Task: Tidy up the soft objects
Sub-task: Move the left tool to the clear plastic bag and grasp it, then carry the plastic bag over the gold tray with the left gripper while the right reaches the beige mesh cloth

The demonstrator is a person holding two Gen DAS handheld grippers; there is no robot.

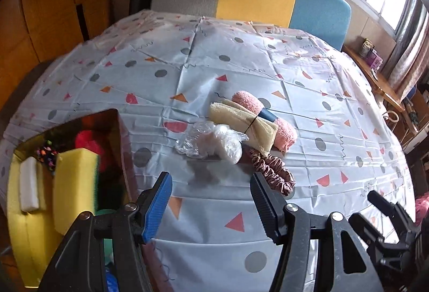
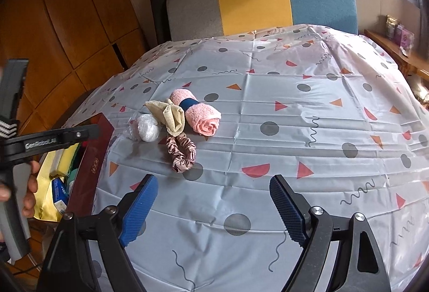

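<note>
Left gripper (image 1: 211, 182) angled down over tablecloth (image 1: 308, 158), jaws spread empty, right gripper (image 2: 214, 190) likewise, box (image 1: 118, 126) at nine o'clock holding yellow sponge (image 1: 75, 179).

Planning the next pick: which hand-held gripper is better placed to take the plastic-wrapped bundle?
Left hand-held gripper: open, with the plastic-wrapped bundle straight ahead. The right hand-held gripper faces bare tablecloth.

The box (image 1: 118, 131) is cut off at the lower left edge.
</note>
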